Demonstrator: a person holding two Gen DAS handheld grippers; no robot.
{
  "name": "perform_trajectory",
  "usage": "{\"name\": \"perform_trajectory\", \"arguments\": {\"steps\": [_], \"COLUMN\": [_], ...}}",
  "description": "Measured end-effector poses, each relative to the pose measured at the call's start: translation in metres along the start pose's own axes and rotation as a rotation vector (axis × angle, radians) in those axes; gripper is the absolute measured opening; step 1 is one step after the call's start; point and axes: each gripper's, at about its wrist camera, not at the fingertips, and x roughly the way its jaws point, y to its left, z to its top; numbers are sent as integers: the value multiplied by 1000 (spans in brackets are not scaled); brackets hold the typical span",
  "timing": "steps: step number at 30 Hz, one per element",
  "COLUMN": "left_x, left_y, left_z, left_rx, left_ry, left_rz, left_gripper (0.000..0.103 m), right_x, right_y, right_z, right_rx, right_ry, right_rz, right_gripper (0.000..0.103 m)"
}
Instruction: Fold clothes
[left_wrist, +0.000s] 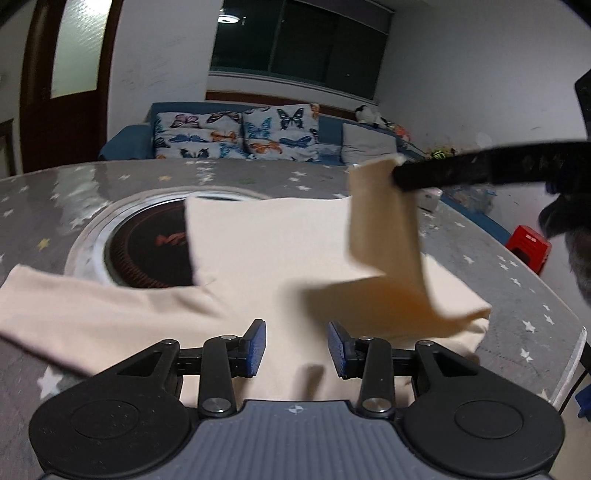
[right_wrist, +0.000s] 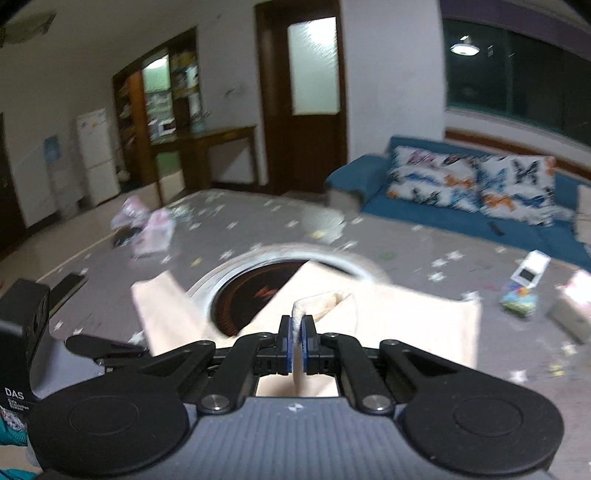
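A cream long-sleeved garment (left_wrist: 266, 251) lies spread on the grey star-patterned table (left_wrist: 55, 192). Its left sleeve (left_wrist: 92, 306) stretches flat to the left. My left gripper (left_wrist: 296, 345) is open and empty, low over the garment's near part. My right gripper (right_wrist: 296, 326) is shut on the cuff of the right sleeve (right_wrist: 325, 299); in the left wrist view its black fingers (left_wrist: 443, 171) hold that sleeve (left_wrist: 384, 229) lifted above the garment's right side, bent back over it.
A round inset burner (left_wrist: 147, 243) sits in the table, partly under the garment. Small boxes and packets (right_wrist: 528, 273) lie on the table's far side, a phone (right_wrist: 66, 286) and a black device (right_wrist: 22, 325) at the left. A blue sofa (left_wrist: 236, 136) stands beyond.
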Motion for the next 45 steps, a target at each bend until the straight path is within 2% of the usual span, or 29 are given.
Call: {"name": "perform_trajectory", "arguments": {"steps": [5,7,8,10,13,17,21,25,28,32,35,39,43,45], "left_x": [-7,-7,-7,-10,-15,-19,-10,6,18,31,43,56,51,41], "left_y": [6,7,8,10,15,15,3,-11,-16,-17,-17,-12,-7,-1], "left_z": [-5,-6,-4,-3,-1,5,10,13,15,21,24,21,19,18], "left_rx": [-23,-28,-29,-31,-35,-36,-15,7,20,15,5,-21,-39,-55], "left_ry": [-5,-6,-8,-15,-26,-41,-37,-11,10,18,25,49,40,22], "left_rz": [14,20,22,32,44,41,9,-22,-28,-30,-20,0,-2,25], "left_gripper": [41,41,41,42,42,42,40,40,40,40,40,39,39,39], "right_x": [26,31,31,25,13,0,-7,-2,-5,-7,7,26,22,19], "right_y": [20,22,22,20,6,-23,-54,-72,-80,-85,-93,-106,-104,-99], "right_z": [-9,-13,-14,-16,-20,-38,-68,-89,-92,-79,-68,-72,-71,-70], "right_rx": [-12,-11,-11,-15,-19,4,63,112,127,114,121,150,148,136], "right_ry": [60,76,79,74,77,137,210,249,252,217,196,220,209,209], "right_rz": [55,79,86,84,48,-41,-115,-147,-160,-169,-177,-188,-185,-175], "right_gripper": [4,7,12,12,12,12,13,12,12,12,12,12,12,13]}}
